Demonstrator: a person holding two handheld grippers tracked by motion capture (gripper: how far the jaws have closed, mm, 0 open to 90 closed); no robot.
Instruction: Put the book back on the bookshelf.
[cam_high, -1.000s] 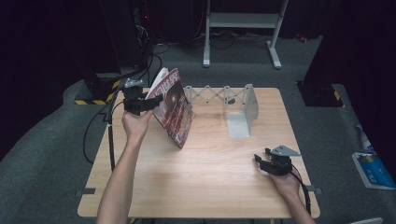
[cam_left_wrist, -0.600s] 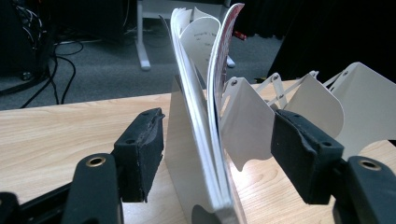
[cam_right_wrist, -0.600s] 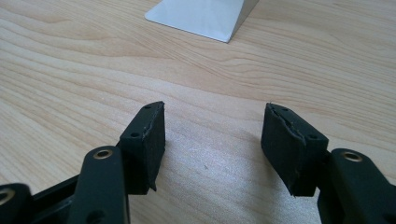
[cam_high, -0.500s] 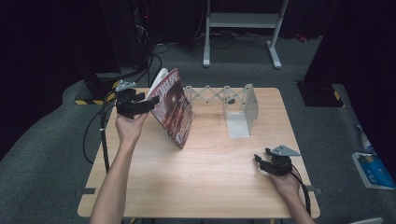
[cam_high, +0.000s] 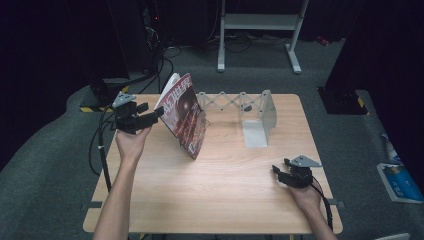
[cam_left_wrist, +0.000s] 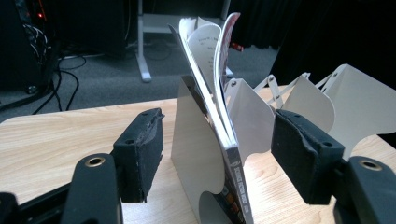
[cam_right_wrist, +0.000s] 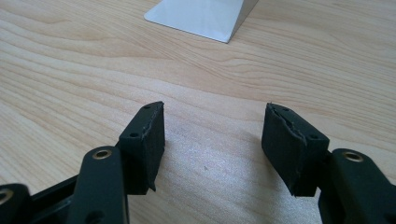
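Observation:
A red-covered magazine (cam_high: 185, 120) stands tilted on the wooden table (cam_high: 225, 200), leaning in the left end of a white expanding rack (cam_high: 235, 102). My left gripper (cam_high: 152, 114) hovers just left of the magazine's upper edge, and its jaws have just been opening. In the left gripper view the magazine's spine (cam_left_wrist: 231, 154) and the rack's white end plate (cam_left_wrist: 191, 154) stand ahead between the open pads, and neither pad touches them. My right gripper (cam_high: 281, 172) rests low over the table near the front right, open, with bare wood between its pads (cam_right_wrist: 144, 140).
The rack's far end plate (cam_high: 267, 112) and its flat foot (cam_high: 255, 135) stand at mid-table right. Behind the table are a white metal frame (cam_high: 260, 22) and floor cables (cam_high: 165, 55). A blue-and-white item (cam_high: 400, 182) lies on the floor at right.
My left gripper has drawn back to the left, away from the magazine, which stays leaning in the rack. The right gripper has not moved.

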